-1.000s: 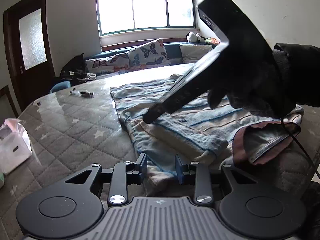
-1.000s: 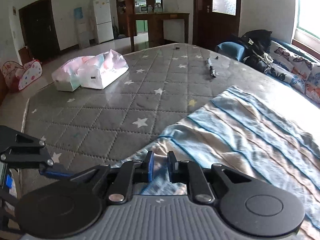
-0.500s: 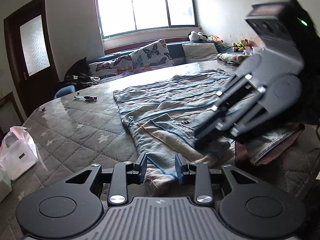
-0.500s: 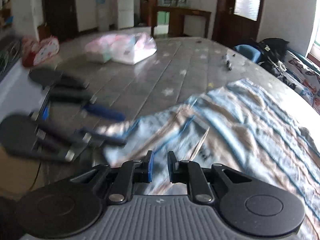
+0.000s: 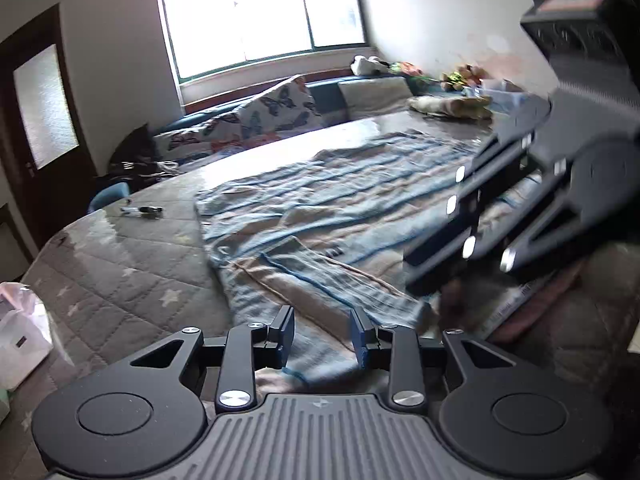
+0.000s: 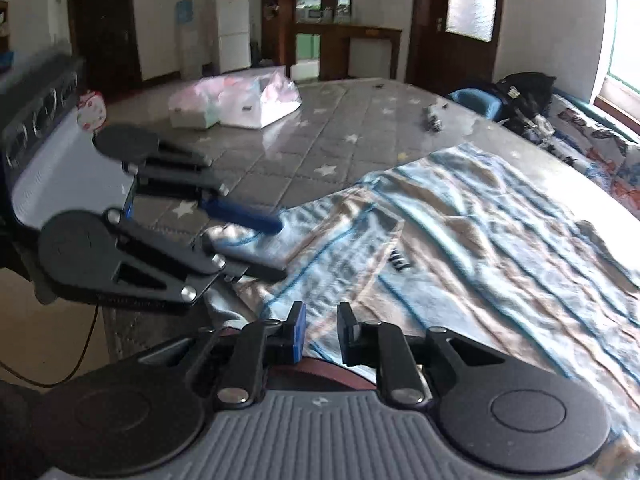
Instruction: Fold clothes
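Note:
A blue and tan striped garment (image 5: 360,208) (image 6: 480,248) lies spread on the grey quilted mattress (image 5: 120,280). Its near edge is bunched into a folded flap. My left gripper (image 5: 322,334) sits low at that near edge, its jaws partly closed with the fold of cloth pinched between them. The right wrist view shows the left gripper (image 6: 280,248) from the side with pale cloth filling its gap. My right gripper (image 6: 322,332) (image 5: 408,274) hovers at the garment's right part, above a pink-lined piece (image 5: 532,300). Its jaws are opening and nothing is clamped between them.
White and pink plastic bags (image 6: 240,100) (image 5: 16,340) rest on the mattress's far side. A small dark tool (image 5: 142,210) lies near the garment's far corner. Butterfly cushions (image 5: 272,116) and a heap of toys (image 5: 452,104) line the window side. The mattress edge (image 6: 120,332) drops off below my left gripper.
My right gripper swung down from above the garment to its near right part and its jaws widened a little. The left gripper stayed put on the fold.

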Demonstrator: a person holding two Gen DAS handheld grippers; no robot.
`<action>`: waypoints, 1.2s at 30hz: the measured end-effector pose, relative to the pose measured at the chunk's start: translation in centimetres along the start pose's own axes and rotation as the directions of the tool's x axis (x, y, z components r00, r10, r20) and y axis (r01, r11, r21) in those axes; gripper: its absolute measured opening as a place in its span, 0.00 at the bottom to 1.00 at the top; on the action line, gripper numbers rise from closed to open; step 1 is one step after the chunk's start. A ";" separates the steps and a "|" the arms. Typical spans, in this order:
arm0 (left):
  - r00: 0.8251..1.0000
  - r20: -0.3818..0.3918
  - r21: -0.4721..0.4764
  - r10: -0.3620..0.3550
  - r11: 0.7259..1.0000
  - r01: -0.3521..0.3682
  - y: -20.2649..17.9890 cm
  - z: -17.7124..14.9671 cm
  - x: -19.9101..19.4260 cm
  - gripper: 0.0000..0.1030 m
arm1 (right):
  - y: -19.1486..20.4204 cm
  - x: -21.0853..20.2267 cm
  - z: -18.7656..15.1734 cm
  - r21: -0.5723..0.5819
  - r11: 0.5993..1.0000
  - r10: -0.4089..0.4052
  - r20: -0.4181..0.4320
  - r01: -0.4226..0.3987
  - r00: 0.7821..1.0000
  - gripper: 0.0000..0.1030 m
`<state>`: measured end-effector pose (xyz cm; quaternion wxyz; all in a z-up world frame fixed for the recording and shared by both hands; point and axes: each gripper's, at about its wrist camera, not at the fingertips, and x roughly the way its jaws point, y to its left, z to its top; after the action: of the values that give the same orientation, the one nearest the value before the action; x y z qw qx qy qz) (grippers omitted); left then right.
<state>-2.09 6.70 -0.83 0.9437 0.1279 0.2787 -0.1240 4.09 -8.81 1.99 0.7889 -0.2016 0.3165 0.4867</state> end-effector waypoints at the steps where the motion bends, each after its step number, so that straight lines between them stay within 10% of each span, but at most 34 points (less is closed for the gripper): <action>1: 1.000 -0.004 0.007 -0.006 1.000 0.006 -0.2 -0.1 0.0 0.35 | -0.3 -0.7 -0.3 0.014 1.000 -0.013 0.009 0.013 1.000 0.22; 19: 0.993 0.001 0.247 -0.121 0.962 0.117 -3.2 -1.6 -4.3 0.42 | -4.8 -11.0 -7.1 0.189 0.938 -0.290 -0.024 0.289 0.957 0.44; 36: 0.993 0.014 0.278 -0.114 0.955 0.105 -4.3 -1.7 -2.7 0.41 | -2.7 -9.8 -10.7 0.089 0.930 -0.348 -0.101 0.357 0.932 0.47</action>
<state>-6.43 3.65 -1.49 0.9123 0.2413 0.2511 -0.2157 0.05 -22.98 1.15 0.8592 -0.2330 0.3330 0.3107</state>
